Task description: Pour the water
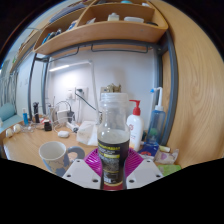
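Claw [113, 172] pinches bottle [113, 140] btwn both pads, upright, cap on. Mug [53, 155] sits ahead-left on counter [25, 150]. I judge pour not yet begun; tilt remains.

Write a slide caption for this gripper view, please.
Handheld gripper shut on a clear bottle above a kitchen counter, mug alongside.

Gripper [113, 172] fingers clamped on upright bottle [113, 140], mug [54, 155] beside, wooden shelf [105, 33] above.
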Available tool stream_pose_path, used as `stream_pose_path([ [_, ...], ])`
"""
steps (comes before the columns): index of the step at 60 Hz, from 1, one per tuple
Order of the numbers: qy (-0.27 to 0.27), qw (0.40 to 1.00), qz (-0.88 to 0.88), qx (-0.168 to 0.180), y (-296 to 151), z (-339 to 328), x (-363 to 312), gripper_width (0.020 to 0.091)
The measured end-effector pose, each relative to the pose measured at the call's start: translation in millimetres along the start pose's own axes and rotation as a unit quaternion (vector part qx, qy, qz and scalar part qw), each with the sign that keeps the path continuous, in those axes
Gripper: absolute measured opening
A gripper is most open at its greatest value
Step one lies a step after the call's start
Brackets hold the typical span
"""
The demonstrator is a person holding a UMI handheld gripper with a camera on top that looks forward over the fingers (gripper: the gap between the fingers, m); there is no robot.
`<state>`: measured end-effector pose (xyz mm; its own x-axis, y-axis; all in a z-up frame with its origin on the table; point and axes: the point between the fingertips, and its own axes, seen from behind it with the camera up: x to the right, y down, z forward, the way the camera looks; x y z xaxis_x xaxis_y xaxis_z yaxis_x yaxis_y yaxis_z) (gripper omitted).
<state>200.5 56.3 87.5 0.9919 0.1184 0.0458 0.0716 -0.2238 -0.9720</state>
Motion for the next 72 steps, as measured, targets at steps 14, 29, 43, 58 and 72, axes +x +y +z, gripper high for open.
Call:
stream_pose_path([
  [14,-0.010,0.999,0.049,0.004,22.5,14.1,-3.3,0.0260],
  [29,0.019,0.999,0.032,-0.024,33.7,16.8,2.6,0.0261],
  [43,0.019,0.999,0.028,-0.028,35.0,15.1,3.1,0.0314],
  [58,0.025,0.998,0.028,-0.057,47.6,8.8,3.6,0.0683],
  [72,0.033,0.996,0.029,-0.075,58.1,-49.4,-6.7,0.0798],
])
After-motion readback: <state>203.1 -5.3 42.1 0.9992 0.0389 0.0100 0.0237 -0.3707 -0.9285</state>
